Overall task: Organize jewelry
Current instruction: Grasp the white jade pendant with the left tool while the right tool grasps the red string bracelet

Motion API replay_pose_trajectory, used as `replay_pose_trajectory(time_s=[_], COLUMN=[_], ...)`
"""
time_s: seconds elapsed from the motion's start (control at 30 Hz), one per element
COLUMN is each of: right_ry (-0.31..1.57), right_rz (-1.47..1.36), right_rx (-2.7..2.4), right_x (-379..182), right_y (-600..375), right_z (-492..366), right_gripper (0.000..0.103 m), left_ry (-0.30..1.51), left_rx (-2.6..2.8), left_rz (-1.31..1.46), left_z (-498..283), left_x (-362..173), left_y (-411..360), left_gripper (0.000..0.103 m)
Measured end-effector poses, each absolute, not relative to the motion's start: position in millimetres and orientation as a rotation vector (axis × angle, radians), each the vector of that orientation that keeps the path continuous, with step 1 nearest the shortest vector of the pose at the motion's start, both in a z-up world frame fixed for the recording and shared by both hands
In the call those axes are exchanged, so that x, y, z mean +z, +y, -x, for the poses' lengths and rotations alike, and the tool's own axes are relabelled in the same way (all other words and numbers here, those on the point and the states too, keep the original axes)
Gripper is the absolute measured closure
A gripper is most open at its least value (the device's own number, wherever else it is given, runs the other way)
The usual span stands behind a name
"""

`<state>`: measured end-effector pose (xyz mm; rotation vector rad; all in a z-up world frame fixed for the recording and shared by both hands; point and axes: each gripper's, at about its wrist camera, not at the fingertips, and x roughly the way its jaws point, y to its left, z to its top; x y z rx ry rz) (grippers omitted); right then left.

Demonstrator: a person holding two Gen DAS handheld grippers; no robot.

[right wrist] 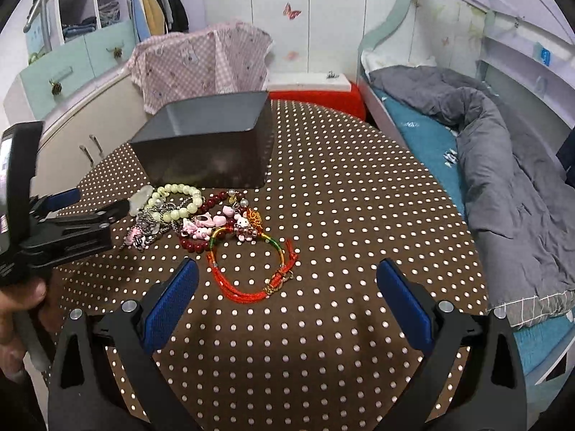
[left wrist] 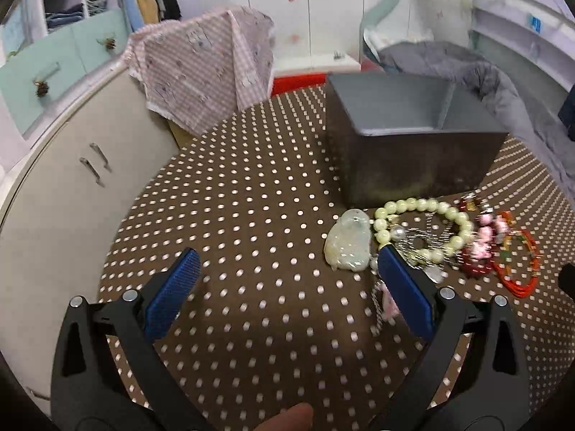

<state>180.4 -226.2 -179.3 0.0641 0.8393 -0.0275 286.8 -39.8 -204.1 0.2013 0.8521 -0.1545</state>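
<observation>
- The left gripper (left wrist: 287, 269) hangs over the desk (left wrist: 251, 194) with its jaws spread wide and nothing between them; the spotted cloth between the jaws is bare.
- The desk's left edge curves past the left jaw, with a cabinet (left wrist: 64, 194) below it.
- The jewelry heap (left wrist: 431, 240) lies at the tip of the right jaw and beyond it to the right: a pale jade pendant (left wrist: 346, 246), a green bead bracelet (left wrist: 424, 230), and red cords (left wrist: 517, 262).
- The grey box (left wrist: 413, 143) stands open just beyond the heap; its far wall is hidden, and what shows of the inside holds nothing.
- The right gripper (right wrist: 287, 273) has its jaws released too, with a red cord bracelet (right wrist: 251, 273) between their tips.
- Right of the right jaw, bare cloth runs to the desk's edge by the bed (right wrist: 503, 186).
</observation>
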Motion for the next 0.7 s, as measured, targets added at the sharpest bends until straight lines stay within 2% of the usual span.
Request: replay_pose_trajectory(time_s=[0.17,0.2,0.23,0.37,0.43,0.5,0.6,0.63,0.7], right_ry=[0.884,0.89,0.896,0.908,0.92,0.939,0.962,0.951,0.937], right_rz=[-0.032,-0.033,-0.031,-0.026,-0.02,-0.014,0.029,0.055,0.055], right_rx=[0.004,0.013,0.022,0.051,0.063,0.086,0.096,0.103,0.136], right_x=[-187,-187,-188,-191,-193,-199,-211,-211,-209], right_y=[-223,-223,-222,-221,-219,-216,-209,-206,-203], right_z=[-193,-194,-195,-197,-200,-204,-207,-206,-202], right_gripper=[0.008,0.008,0.008,0.012,0.017,0.027,0.048,0.052,0.09], left_ry=[0.881,0.884,0.893,0.897,0.893,0.891,0.893,0.894,0.894], left_rx=[-0.19,-0.194,-0.222,-0.299,-0.334,-0.356,-0.373,-0.38,-0.388], left_rz=[-0.189,-0.195,-0.195,-0.172,-0.181,-0.192,-0.184,-0.168,-0.142], left_z=[-301,-304,-305,-304,-299,-294,-289,-289,-286], left_x=[-208,-208,-210,-211,-210,-209,-208,-208,-206], left_y=[-42,-43,-44,-48,-50,-56,-58,-56,-50], left_gripper=[0.006,0.01,0.019,0.043,0.063,0.074,0.074,0.074,0.074])
